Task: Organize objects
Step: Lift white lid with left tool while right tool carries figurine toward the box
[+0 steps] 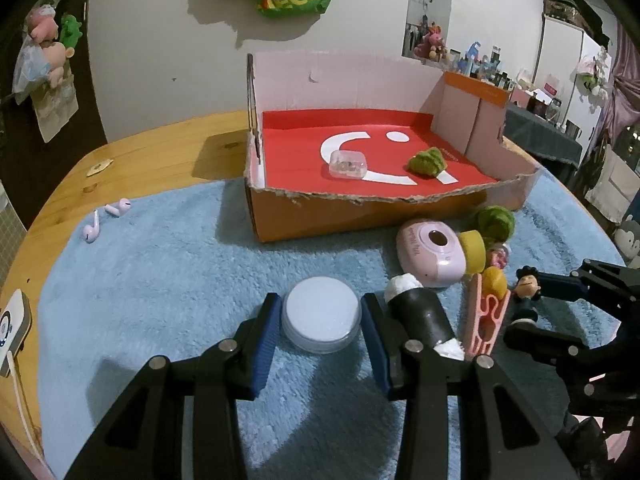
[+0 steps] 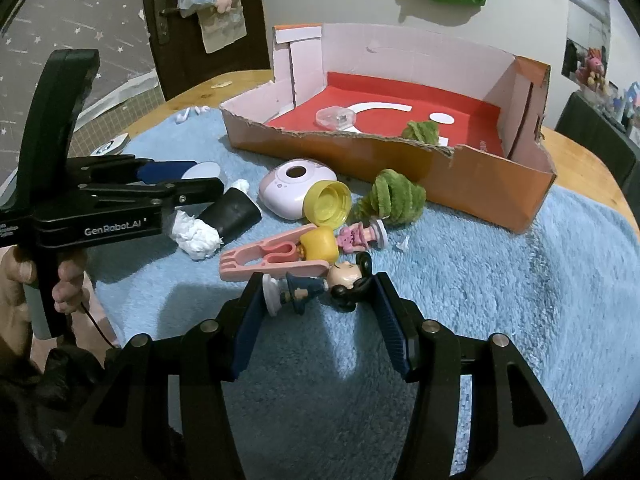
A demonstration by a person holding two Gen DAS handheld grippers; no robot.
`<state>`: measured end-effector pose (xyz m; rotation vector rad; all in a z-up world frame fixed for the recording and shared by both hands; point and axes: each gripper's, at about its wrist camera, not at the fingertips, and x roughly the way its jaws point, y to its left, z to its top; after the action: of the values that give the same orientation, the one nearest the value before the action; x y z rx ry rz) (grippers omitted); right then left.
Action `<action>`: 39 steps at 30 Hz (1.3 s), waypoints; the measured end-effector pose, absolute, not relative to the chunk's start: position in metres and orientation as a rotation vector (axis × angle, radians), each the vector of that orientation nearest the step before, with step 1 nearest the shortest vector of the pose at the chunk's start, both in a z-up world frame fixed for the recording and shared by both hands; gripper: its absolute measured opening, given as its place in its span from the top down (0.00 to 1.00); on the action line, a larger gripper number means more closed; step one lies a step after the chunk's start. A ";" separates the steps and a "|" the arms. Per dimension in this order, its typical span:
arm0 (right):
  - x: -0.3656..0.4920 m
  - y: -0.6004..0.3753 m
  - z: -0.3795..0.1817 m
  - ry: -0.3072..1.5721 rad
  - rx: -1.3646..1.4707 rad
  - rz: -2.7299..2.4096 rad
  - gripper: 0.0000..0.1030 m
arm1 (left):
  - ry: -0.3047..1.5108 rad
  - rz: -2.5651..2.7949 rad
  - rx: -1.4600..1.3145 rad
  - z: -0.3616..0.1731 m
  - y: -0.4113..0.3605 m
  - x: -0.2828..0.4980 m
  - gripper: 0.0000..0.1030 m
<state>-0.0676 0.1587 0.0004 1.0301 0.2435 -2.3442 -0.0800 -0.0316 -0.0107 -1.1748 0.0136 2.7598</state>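
Two tongs sit low over the blue fleece mat (image 1: 160,280) on the wooden worktop (image 1: 140,160). Left tongs (image 1: 322,322) are closed on a round pale-blue lidded jar (image 1: 322,316), pads against its sides. Right tongs (image 2: 320,300) clamp a small black-haired figurine (image 2: 316,286) lying on its side, base and head between the pads. Beyond stands the torn cardboard box (image 1: 360,212) with a red floor, holding a clear case (image 1: 347,165) and a green plush (image 1: 427,163).

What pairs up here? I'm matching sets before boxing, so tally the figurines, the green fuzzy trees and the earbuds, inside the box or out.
Figurines: 2
Green fuzzy trees: 2
Earbuds: 2
Total: 6
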 end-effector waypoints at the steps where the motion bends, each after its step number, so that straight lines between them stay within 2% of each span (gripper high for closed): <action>1: -0.067 0.159 0.001 0.242 1.029 -2.345 0.50 | 0.013 2.761 -1.173 -0.010 -0.032 -0.079 0.59; 25: -0.075 0.173 0.017 0.157 0.999 -2.366 0.50 | -0.050 2.780 -1.156 0.001 -0.042 -0.081 0.59; 31: -0.076 0.174 0.019 0.150 0.996 -2.367 0.50 | 0.067 2.888 -1.117 0.015 -0.043 -0.081 0.59; 39: -0.075 0.173 0.023 0.142 0.983 -2.365 0.50 | 0.006 2.892 -1.091 0.028 -0.056 -0.079 0.59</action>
<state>-0.0751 0.1729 0.0225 0.9830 0.1416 -2.3655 -0.0792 -0.0561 0.0277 -1.0914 0.0061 2.8917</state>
